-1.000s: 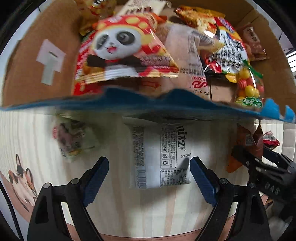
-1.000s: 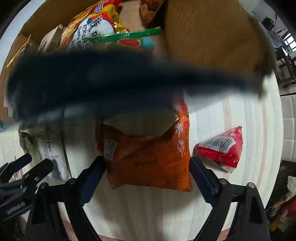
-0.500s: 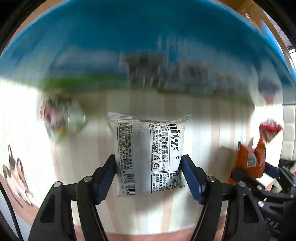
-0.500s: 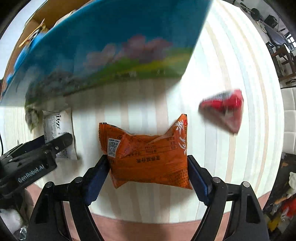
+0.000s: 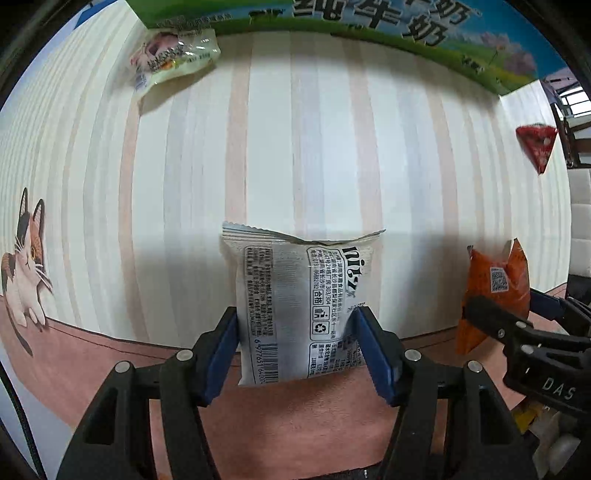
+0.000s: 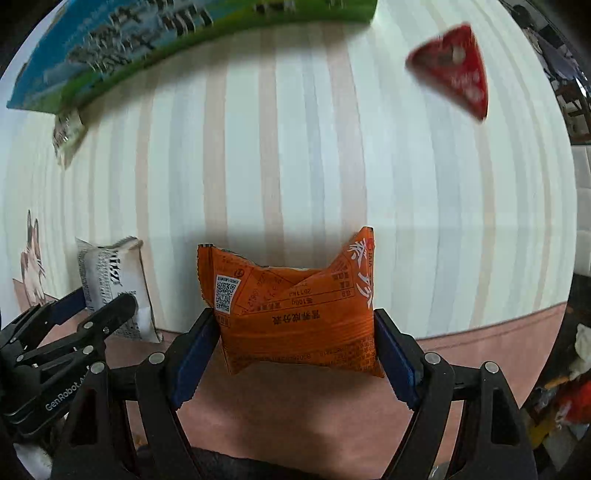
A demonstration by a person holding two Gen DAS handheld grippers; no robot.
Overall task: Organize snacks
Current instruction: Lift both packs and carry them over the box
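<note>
Left tool now squeezed shut on the white snack bag, after closing in from wide apart just a moment ago. Right tool clamped on the orange snack bag, pads tight on both sides. Both bags looking lifted a little off the striped tabletop, near its front edge. Box with the blue and green picture, close up a second ago, now far back at the top of both views. Still lying loose: a small clear bag just beside the box, and a red triangle bag well apart on the right. Two snacks caught at once, so probably ready to go to the box next.
</note>
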